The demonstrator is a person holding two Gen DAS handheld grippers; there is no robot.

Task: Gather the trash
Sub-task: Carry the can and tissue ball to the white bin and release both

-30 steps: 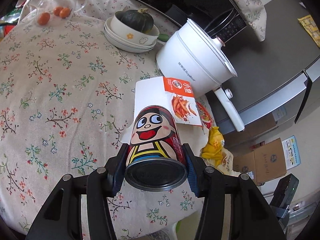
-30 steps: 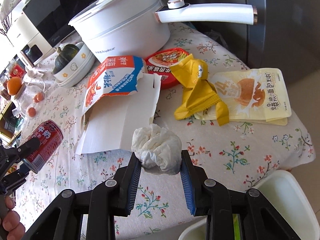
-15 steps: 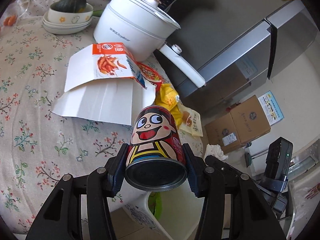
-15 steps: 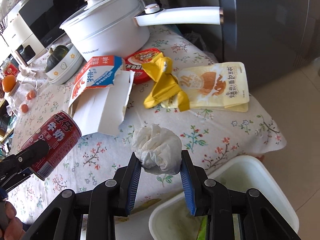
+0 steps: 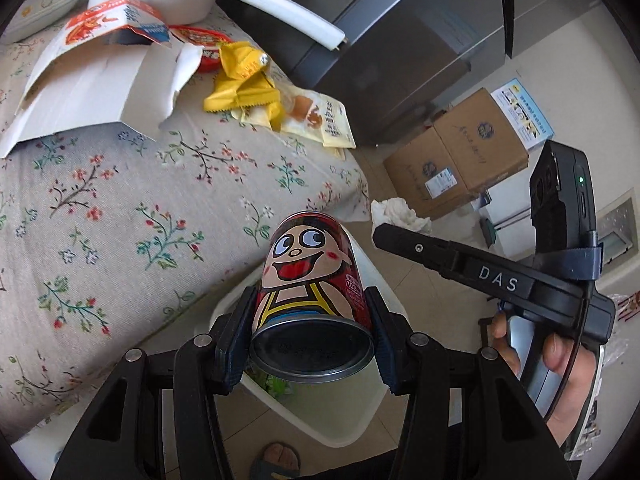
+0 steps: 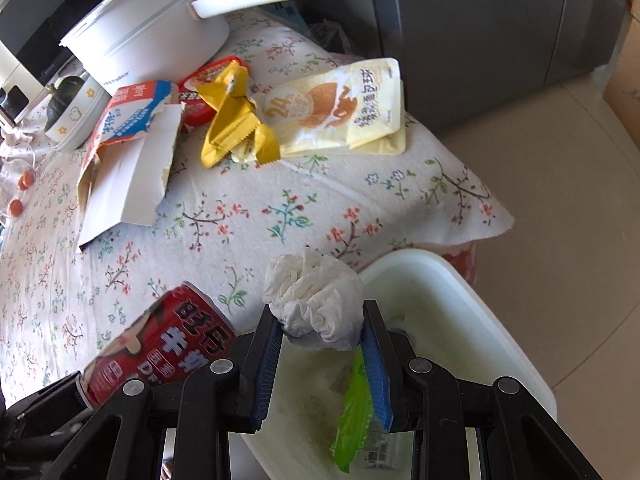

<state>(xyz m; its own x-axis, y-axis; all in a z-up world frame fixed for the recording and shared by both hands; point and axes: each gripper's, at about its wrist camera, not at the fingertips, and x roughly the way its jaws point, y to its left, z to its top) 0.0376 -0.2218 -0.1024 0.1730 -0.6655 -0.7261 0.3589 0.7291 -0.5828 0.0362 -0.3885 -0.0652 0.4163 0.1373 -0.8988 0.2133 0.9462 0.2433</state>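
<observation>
My left gripper [image 5: 310,312] is shut on a red drink can [image 5: 310,280] with a cartoon face, held over the near rim of a white trash bin [image 5: 320,412] beside the table edge. My right gripper [image 6: 320,328] is shut on a crumpled white tissue [image 6: 316,300], above the same bin [image 6: 460,320], which holds a green wrapper [image 6: 352,412]. The can [image 6: 160,344] shows at the lower left of the right wrist view. On the floral tablecloth [image 6: 240,216] lie a torn white carton [image 6: 128,160], a yellow wrapper [image 6: 232,120], a pale snack pouch [image 6: 344,108] and a red lid [image 6: 200,96].
A white pot [image 6: 148,36] with a long handle stands at the table's back, beside a bowl with a dark squash [image 6: 64,100]. A grey fridge [image 5: 420,40] and cardboard boxes [image 5: 456,160] stand on the tiled floor. A person's foot [image 5: 276,456] shows below the bin.
Both grippers have moved off the table toward its edge and now hang over the white bin. The left one swung and rolled, the can still in it; the tissue stays held.
</observation>
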